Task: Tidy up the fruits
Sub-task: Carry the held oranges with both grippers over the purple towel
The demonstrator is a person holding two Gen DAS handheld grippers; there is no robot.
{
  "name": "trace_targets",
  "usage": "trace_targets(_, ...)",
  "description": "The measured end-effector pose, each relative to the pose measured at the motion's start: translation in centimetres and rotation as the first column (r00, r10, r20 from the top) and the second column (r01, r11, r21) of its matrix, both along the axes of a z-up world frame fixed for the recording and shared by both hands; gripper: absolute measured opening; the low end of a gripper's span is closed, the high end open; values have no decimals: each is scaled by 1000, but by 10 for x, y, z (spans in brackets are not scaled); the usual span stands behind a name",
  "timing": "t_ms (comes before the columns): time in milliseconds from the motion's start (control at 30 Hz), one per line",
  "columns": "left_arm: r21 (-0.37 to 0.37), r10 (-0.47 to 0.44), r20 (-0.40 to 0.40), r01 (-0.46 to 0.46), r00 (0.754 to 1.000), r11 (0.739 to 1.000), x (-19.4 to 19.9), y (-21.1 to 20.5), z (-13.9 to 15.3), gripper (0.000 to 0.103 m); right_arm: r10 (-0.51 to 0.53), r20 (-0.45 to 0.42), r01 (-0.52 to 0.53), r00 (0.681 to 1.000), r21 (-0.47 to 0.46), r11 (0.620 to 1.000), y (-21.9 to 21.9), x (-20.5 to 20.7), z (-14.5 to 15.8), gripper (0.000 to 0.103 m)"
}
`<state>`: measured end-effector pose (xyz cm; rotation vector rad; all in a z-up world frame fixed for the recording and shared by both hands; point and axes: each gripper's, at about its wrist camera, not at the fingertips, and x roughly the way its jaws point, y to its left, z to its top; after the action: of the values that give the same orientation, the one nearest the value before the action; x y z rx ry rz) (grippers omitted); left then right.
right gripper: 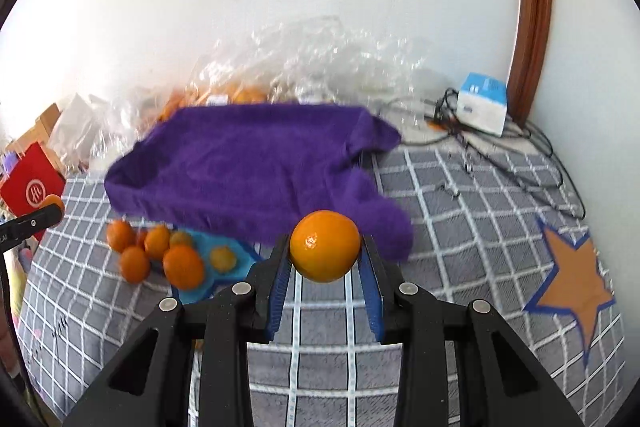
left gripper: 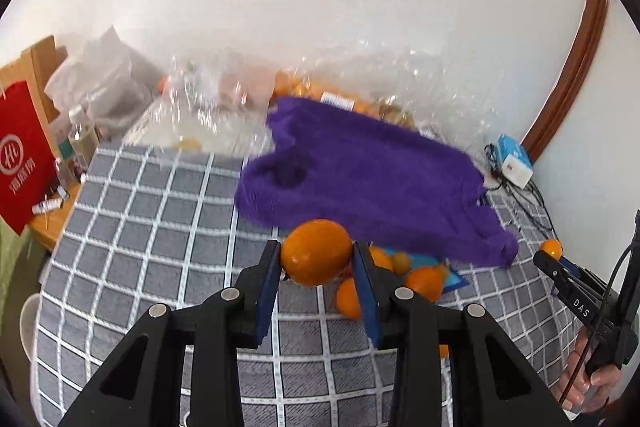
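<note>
Left gripper [left gripper: 316, 259] clamped on an orange [left gripper: 316, 253], raised above the checked cloth [left gripper: 160, 219]. Right gripper [right gripper: 325, 259] clamped on a second orange [right gripper: 325, 245]. Loose oranges [right gripper: 160, 255] heaped on a blue star mat [right gripper: 224, 275], partly hidden under the purple towel [right gripper: 256, 163]. More fruit blurred inside clear plastic bags [right gripper: 304, 63] behind. Orange star mat [right gripper: 572, 279] bare.

My left wrist camera looks forward along its fingers, low and close over the grey checked cloth [left gripper: 160, 227], toward the white wall at 12 o'clock. My right wrist camera faces the same way from further right. Both share the purple towel [left gripper: 360, 171] [right gripper: 248, 163], and each catches the other gripper at its edge.
</note>
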<state>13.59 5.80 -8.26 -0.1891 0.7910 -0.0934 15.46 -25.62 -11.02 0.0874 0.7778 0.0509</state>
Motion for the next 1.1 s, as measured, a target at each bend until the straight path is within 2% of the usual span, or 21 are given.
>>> trace_targets(200,13,7,43,-8,999,1000,18,-3,29,34,6,38,-6,999,-2,1000,4,23,29,34)
trace_targets(433,19,2,80,-4,997,1000,51,-7,51,34,9,59,-9,998,7,1000,10,63,46,34)
trace_targets(633,20,-4,74,3,997,1000,88,-12,50,34,5,69,-6,998,9,1000,12,98,49,34)
trace_targets(967,26,-37,64,35,997,999,149,-36,39,34,-5,43,3,999,43,999,8,160,34,34)
trace_targets(1100,34,-76,34,75,997,997,172,-47,22,34,0,38,-2,999,51,999,10,179,25,34)
